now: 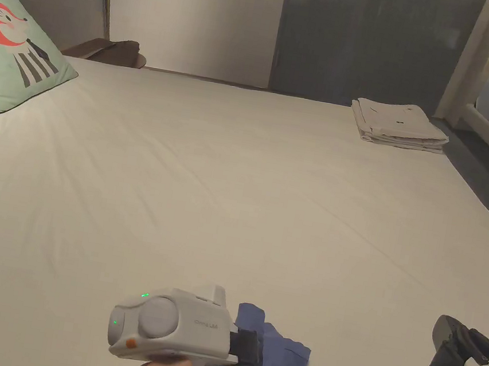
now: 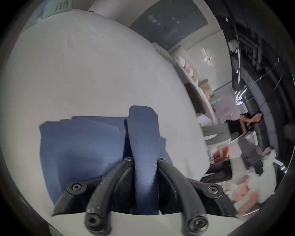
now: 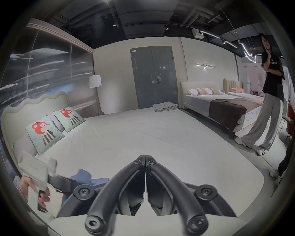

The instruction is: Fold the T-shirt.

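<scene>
— So, where's the crumpled blue cotton T-shirt (image 2: 83, 148)?
— Near edge of the wide pale bed (image 1: 225, 189), a fold pinched between the left gripper (image 2: 144, 161) jaws.
— And the right gripper (image 3: 145, 159)?
— Jaws closed, empty. Farther off, probably folded beige laundry (image 1: 398, 124).

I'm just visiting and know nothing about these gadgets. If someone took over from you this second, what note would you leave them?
Left tool: shut on a bunched fold of the blue T-shirt, at the near edge of the bed.
Right tool: shut, holding nothing, off to the right above the sheet.
T-shirt: crumpled in a heap, not spread flat.
Done: one grip taken, no fold made yet.
Left: probably open the right tool, take a second hold, spread the shirt flat, then fold it.
A folded beige stack sits at the bed's far corner.
</scene>
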{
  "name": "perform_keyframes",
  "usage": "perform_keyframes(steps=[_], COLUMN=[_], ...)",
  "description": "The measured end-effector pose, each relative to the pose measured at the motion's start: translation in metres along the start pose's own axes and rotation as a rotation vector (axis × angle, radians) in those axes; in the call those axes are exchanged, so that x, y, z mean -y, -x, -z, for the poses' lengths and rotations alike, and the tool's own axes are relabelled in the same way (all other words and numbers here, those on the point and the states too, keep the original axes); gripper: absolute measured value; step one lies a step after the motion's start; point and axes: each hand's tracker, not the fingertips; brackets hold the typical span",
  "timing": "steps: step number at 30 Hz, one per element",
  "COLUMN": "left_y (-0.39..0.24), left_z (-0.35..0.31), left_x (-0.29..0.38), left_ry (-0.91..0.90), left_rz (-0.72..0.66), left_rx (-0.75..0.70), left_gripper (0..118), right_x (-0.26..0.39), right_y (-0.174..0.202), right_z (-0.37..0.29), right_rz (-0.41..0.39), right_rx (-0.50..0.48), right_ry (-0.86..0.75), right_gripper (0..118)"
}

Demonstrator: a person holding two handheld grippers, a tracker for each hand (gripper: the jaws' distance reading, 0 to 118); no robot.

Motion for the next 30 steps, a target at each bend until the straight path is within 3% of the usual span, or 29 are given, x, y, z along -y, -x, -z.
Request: perform_keyframes(steps=[2,4,5,6,8,11,14,15,17,22,26,30], left_y=[-0.007,-0.024,-0.024,-0.024,-0.021,-0.009,-0.009,-0.021,-0.021,-0.036,-0.058,-0.071], left_z=[0.014,0.006,0.003,-0.001,-0.017,-0.045,-0.063,-0.066,-0.056,-0.012,0.026,0.047], left_x=[0.005,0.015,0.014,0.012,0.007,0.003,0.015,0.024,0.035,0.062,0.080,0.080], left_ry=[0.010,0.010,0.003,0.001,-0.053,-0.210,-0.373,-0.384,-0.364,-0.197,-0.112,-0.074], left_rz=[-0.007,-0.038,-0.056,-0.065,-0.067,-0.009,0.178,0.229,0.304,0.341,0.406,0.352], left_rx=[0.018,0.116,0.181,0.247,0.335,0.299,0.040,-0.070,-0.178,-0.021,-0.028,0.015], left_gripper=[24,64,79,88,88,79,18,5,5,5,5,5], right_x=[0.000,-0.002,-0.002,-0.002,-0.003,-0.001,-0.001,-0.001,-0.002,-0.001,0.000,0.001], right_y=[-0.004,-0.005,-0.006,-0.006,-0.005,-0.004,-0.002,-0.001,0.000,0.003,-0.001,-0.005], right_z=[-0.002,-0.005,-0.006,-0.007,-0.008,-0.009,-0.009,-0.009,-0.005,-0.003,-0.006,-0.007], right_rz=[0.003,0.009,0.012,0.015,0.019,0.025,0.027,0.027,0.027,0.032,0.024,0.024], right_rx=[0.010,0.017,0.020,0.022,0.025,0.024,0.017,0.015,0.008,-0.007,-0.003,0.008], right_ry=[-0.001,-0.001,-0.001,-0.001,0.001,0.003,0.008,0.009,0.015,0.018,0.021,0.029], right_gripper=[0,0,0,0,0,0,0,0,0,0,0,0])
